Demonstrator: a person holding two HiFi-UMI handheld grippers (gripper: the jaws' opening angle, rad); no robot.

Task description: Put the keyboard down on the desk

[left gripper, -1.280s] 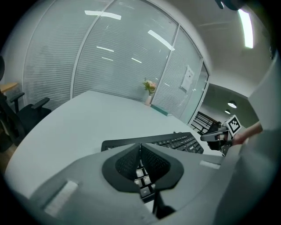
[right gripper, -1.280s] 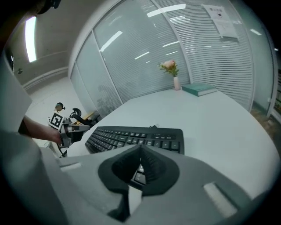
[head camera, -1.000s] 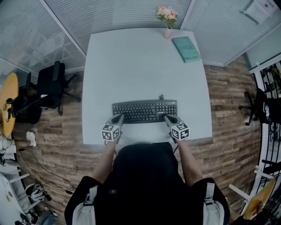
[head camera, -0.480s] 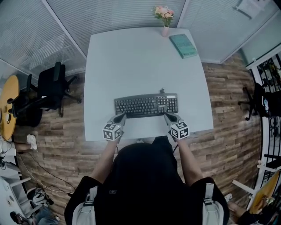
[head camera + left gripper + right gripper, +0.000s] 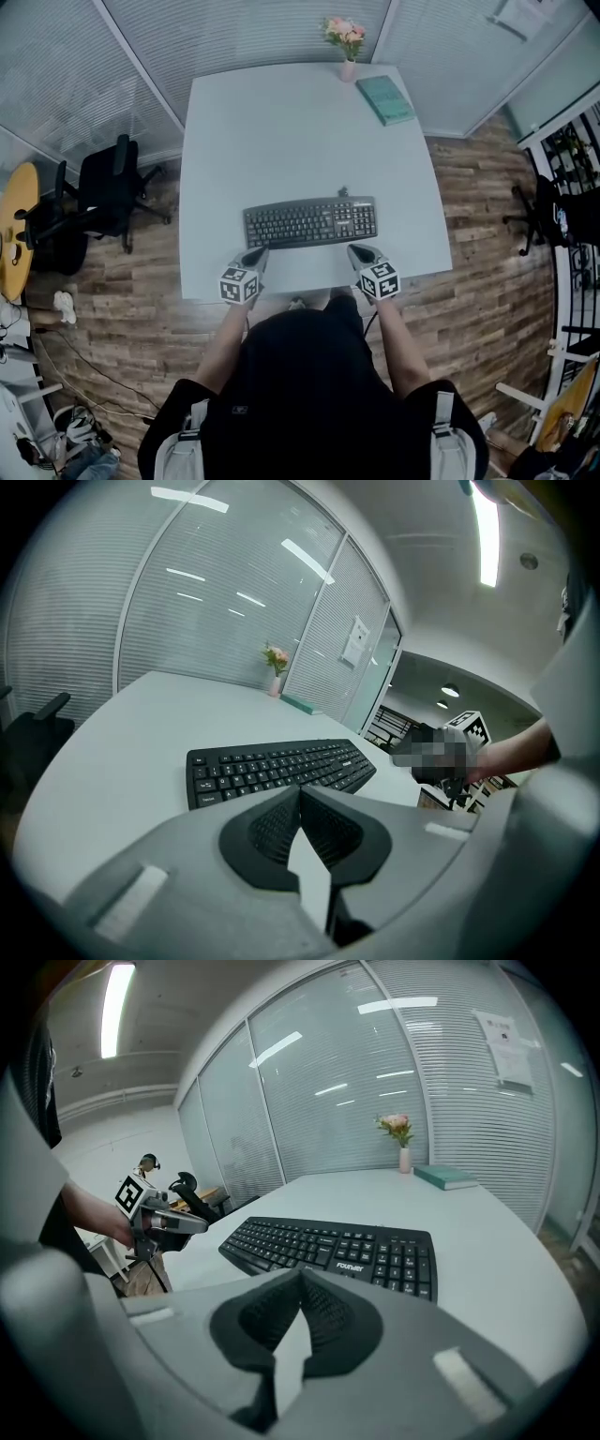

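Looking down, I see one keyboard (image 5: 310, 223) lying flat on the desk (image 5: 281, 122), near its front edge. Its long axis runs left to right, parallel to that edge, with the number pad to my right. Wide bare desktop lies behind it; one book (image 5: 385, 99) and one flower vase (image 5: 345, 37) sit at the far edge. My left gripper (image 5: 255, 251) and right gripper (image 5: 356, 251) hover just before its near corners, jaws pressed together, holding nothing.

My keyboard (image 5: 333, 1251) carries a white brand word (image 5: 354, 1266) near its five o'clock edge, roughly "Founder"; the wall notice (image 5: 506, 1049) is unreadable.
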